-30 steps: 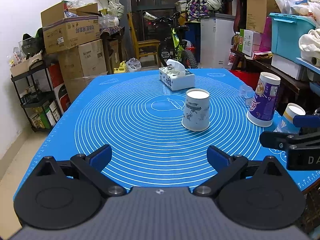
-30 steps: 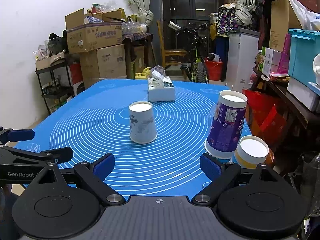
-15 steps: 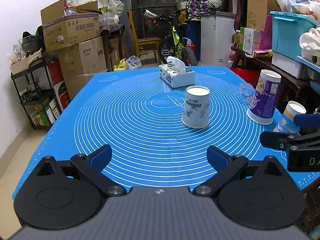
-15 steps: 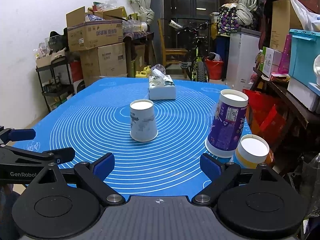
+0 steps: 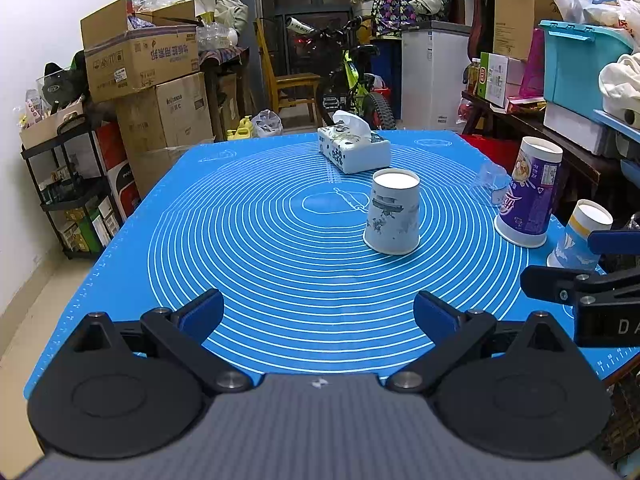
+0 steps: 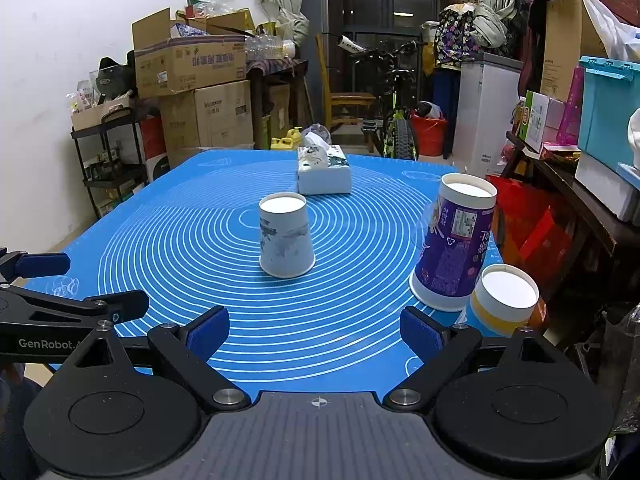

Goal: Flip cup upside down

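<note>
The white paper cup (image 5: 393, 214) stands mouth-down near the middle of the blue ringed mat (image 5: 256, 248), its flat base facing up, right of centre in the left wrist view and just left of centre in the right wrist view (image 6: 285, 236). The left gripper (image 5: 319, 312) sits low at the near edge of the mat, jaws spread wide with nothing between them. The right gripper (image 6: 314, 331) is the same: jaws wide apart, empty, well short of the cup. At the right edge of the mat a tall purple cup (image 6: 454, 242) stands inverted, with a short yellow-banded cup (image 6: 505, 298) just beside it, nearer the camera. Behind the white cup, toward the upper middle, lies a tissue box (image 5: 354, 147). A clear plastic cup (image 5: 489, 184) sits just left of the purple one.
</note>
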Available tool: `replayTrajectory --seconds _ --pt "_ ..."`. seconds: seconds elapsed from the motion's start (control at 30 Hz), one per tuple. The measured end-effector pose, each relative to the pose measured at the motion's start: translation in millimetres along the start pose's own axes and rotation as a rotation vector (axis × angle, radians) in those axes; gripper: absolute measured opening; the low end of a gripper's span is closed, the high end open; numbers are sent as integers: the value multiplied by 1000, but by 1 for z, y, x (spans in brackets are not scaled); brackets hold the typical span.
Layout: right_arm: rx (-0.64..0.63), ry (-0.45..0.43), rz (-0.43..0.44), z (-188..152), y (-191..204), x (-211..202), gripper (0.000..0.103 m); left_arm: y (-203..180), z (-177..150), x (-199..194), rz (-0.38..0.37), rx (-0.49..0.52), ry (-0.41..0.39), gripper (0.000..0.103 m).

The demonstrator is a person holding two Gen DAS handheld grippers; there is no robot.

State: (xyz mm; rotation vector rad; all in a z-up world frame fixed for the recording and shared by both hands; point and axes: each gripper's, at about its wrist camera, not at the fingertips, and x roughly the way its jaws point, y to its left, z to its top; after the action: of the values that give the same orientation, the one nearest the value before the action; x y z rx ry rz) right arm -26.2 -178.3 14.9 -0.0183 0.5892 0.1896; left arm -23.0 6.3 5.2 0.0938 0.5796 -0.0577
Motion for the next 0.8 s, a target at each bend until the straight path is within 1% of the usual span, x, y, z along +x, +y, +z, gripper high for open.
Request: replayTrajectory --seconds 0.8 --pt "8 17 2 -4 -4 4 93 -4 -3 2 3 1 2 100"
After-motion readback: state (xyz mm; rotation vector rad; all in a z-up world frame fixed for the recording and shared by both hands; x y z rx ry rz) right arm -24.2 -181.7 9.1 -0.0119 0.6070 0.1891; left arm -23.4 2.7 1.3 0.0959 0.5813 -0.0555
